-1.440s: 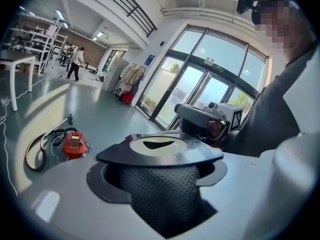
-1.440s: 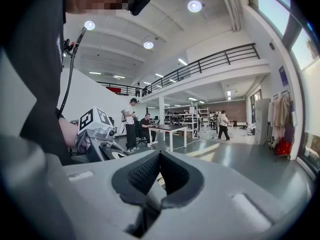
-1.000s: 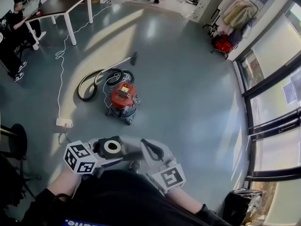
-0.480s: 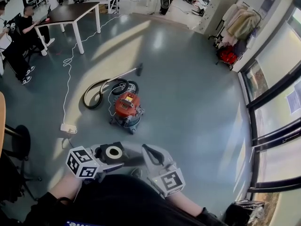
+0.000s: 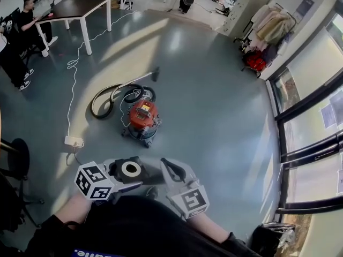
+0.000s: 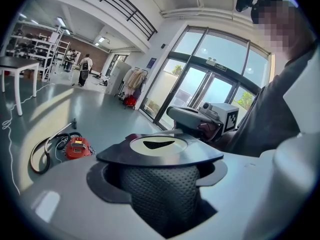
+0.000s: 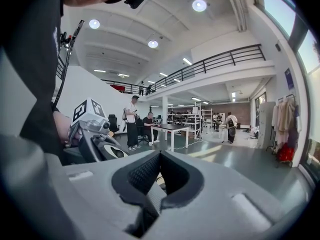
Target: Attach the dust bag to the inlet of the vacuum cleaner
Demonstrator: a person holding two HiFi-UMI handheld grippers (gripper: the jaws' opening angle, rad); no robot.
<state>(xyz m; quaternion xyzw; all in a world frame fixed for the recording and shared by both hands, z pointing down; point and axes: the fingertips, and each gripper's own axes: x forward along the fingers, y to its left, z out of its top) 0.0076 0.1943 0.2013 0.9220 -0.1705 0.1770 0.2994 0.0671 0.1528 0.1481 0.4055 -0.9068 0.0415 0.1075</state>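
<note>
The red vacuum cleaner stands on the floor some way ahead of me, small in the left gripper view. My left gripper is shut on the dust bag. The bag's black collar with its white ring lies flat across the jaws, close to my body. My right gripper is beside it on the right, jaws shut and empty. From the right gripper view I see the left gripper and the collar. The vacuum's inlet cannot be made out.
The grey hose coils on the floor left of the vacuum, and a white cable runs to a power strip. A dark table with seated people is far left. Glass doors line the right side.
The head view has shifted a little. Both grippers and the dust bag stay where they were.
</note>
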